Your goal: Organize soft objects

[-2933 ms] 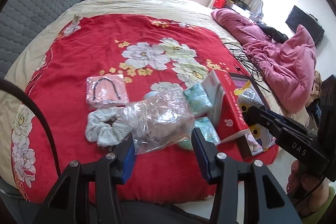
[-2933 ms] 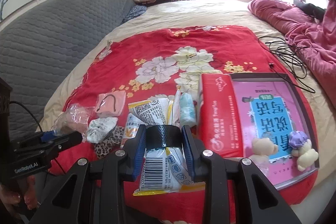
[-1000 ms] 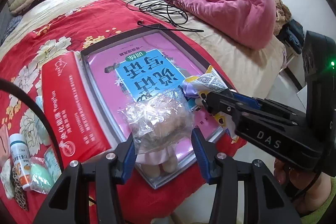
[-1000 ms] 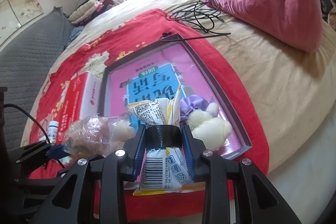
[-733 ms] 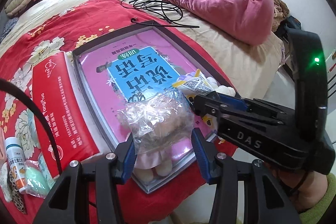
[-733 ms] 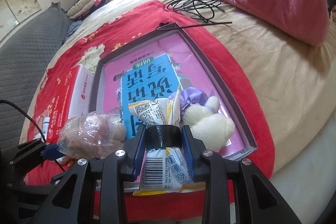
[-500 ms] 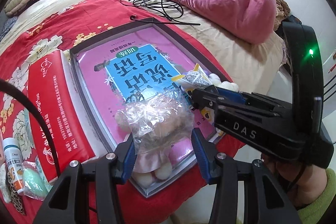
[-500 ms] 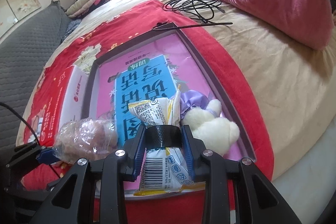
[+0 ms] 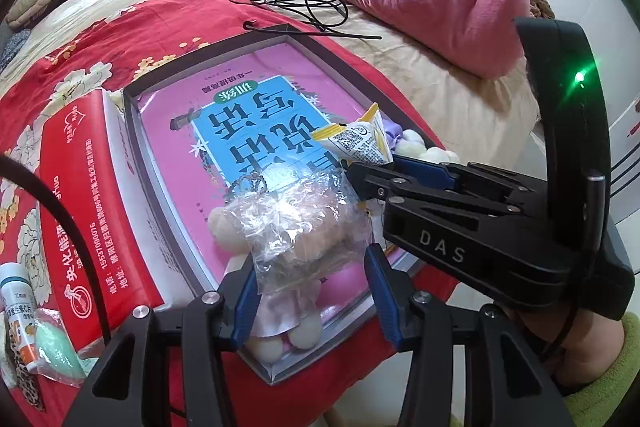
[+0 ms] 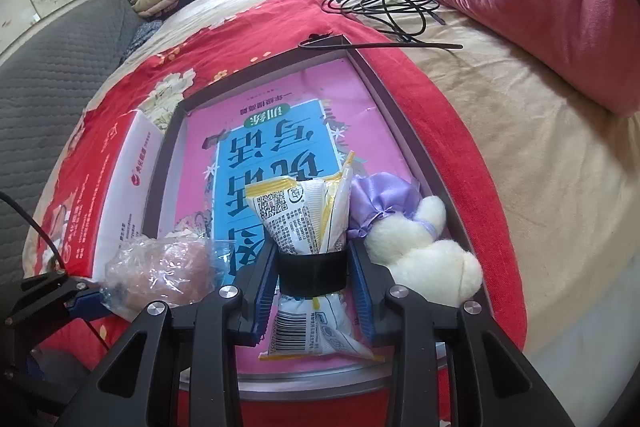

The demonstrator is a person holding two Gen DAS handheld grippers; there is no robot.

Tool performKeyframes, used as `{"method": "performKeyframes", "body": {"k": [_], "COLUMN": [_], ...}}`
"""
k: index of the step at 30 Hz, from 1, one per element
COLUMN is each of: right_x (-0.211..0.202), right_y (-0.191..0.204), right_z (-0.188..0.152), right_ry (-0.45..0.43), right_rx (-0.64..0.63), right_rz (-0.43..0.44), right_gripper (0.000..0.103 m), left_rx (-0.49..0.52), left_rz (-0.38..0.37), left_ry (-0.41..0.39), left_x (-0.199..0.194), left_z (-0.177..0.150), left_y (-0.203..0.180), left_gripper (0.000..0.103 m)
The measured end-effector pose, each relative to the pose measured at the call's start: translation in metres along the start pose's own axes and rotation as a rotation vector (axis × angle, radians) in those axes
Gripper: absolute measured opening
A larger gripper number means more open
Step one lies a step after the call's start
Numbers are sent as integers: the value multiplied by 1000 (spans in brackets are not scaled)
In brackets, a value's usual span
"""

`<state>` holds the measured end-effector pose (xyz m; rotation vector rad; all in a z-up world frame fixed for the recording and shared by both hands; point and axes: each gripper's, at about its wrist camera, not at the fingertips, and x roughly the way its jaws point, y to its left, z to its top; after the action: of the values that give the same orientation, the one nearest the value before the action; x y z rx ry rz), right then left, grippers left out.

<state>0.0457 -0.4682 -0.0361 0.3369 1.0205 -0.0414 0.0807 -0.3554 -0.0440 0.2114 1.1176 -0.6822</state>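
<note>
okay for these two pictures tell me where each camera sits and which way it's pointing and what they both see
Left wrist: sits on the left gripper, tilted down over the open box; shows its jaws on a clear plastic bag, plus the right gripper and a hand.
Right wrist: sits on the right gripper, tilted down over the box; its jaws clamp a snack packet; the left gripper shows at lower left.
Shared: box, bag, packet, plush toy, red blanket.

1. Shallow box (image 10: 404, 131): its far half, toward the far rim, lies bare and open to approach.
2. Near right corner: white plush toy (image 10: 424, 263) fills it.
3. Near left corner: another plush (image 9: 280, 331).
4. Beyond the far rim: coiled black cable (image 10: 384, 3).
5. Left rim: red carton (image 9: 80, 211) stands beside it.
</note>
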Motion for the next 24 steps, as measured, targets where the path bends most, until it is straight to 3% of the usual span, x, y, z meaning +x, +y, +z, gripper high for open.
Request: {"method": "performKeyframes", "body": {"k": [9, 24], "right_x": [-17, -53], "right_y": [6, -5], "right_z": [6, 8], "right_ry": [-48, -104], "right_rx": [-8, 17], "right_rz": [23, -32], "right_gripper": [42, 47], "left_rx": [-10, -7], "left_rz": [-4, 22], "left_ry": [5, 15], "left_x": [4, 19], "left_z": [2, 10], "left_y": [1, -3], "left_gripper": [50, 50]}}
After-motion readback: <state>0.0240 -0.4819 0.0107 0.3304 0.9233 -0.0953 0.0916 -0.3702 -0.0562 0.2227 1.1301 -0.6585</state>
